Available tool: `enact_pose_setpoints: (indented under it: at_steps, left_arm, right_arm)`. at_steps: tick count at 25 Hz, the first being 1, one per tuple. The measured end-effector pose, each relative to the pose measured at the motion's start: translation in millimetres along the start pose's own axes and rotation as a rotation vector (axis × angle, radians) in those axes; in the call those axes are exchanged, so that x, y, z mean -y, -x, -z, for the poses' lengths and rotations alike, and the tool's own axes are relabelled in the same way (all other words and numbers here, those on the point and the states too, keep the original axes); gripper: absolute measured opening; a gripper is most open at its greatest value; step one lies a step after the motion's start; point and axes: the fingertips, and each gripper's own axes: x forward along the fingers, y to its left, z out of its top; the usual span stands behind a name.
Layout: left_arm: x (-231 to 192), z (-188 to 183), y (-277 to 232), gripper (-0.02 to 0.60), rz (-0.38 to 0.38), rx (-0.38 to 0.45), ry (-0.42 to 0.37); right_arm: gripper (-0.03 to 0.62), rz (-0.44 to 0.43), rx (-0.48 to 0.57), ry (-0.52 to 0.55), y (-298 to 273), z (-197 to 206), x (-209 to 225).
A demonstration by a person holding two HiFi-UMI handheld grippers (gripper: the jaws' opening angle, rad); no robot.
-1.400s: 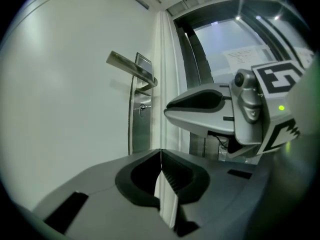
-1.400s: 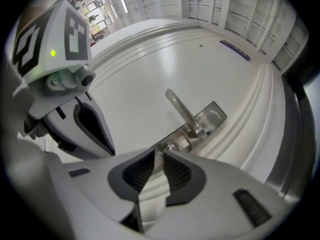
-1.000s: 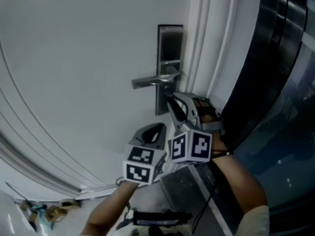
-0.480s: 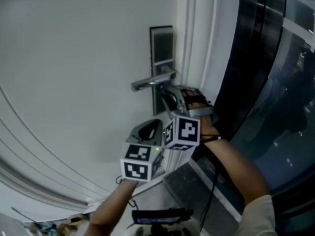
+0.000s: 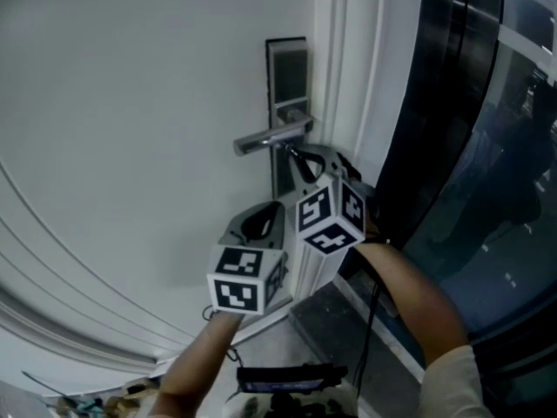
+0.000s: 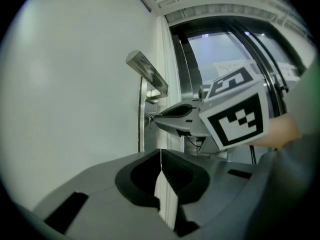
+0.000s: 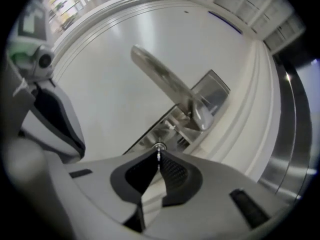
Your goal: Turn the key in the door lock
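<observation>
Up against the white door (image 5: 130,103), just under the silver lever handle (image 5: 270,138), the right gripper (image 7: 159,155) has its nose on the lock plate (image 5: 287,72) and points pretty much level at it. Its jaws have just been closing, and now they're pressed nearly together on a thin sliver of metal right at their tips. That's the key (image 7: 159,146), sitting in the keyhole below the handle. It's seen edge-on, so there isn't much of it to make out. The left gripper view shows the same thing from the side: the right gripper's tips touch the plate beneath the handle, and its marker cube (image 6: 235,116) sits big in the frame behind them. The left gripper (image 6: 160,156) is clear of the lock. In the head view it hangs lower and a bit left of the right one, back from the door, jaws pressed together with nothing between them. The handle sticks out toward the left of the head view, roughly level. Right of the door comes the white moulded frame (image 5: 348,77), then a dark glass panel (image 5: 487,146) past it.
</observation>
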Motion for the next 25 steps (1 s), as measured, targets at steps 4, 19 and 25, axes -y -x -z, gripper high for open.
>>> enact_pose_setpoints:
  at_steps: [4,19,25]
  left_arm:
    - [-1,-6,4,0.018,0.0,0.027,0.005]
    - [-5,-11,7,0.018,-0.025,0.046,-0.008]
    - [-3,-13,8,0.018,-0.026,0.052,-0.006]
  right_arm:
    - [0.023,-0.056,0.025,-0.271,1,-2,4]
    - [0.026,-0.316,0.14,-1.249,2,4,16]
    - [0.031,-0.365,0.181,-1.501,1,7,18]
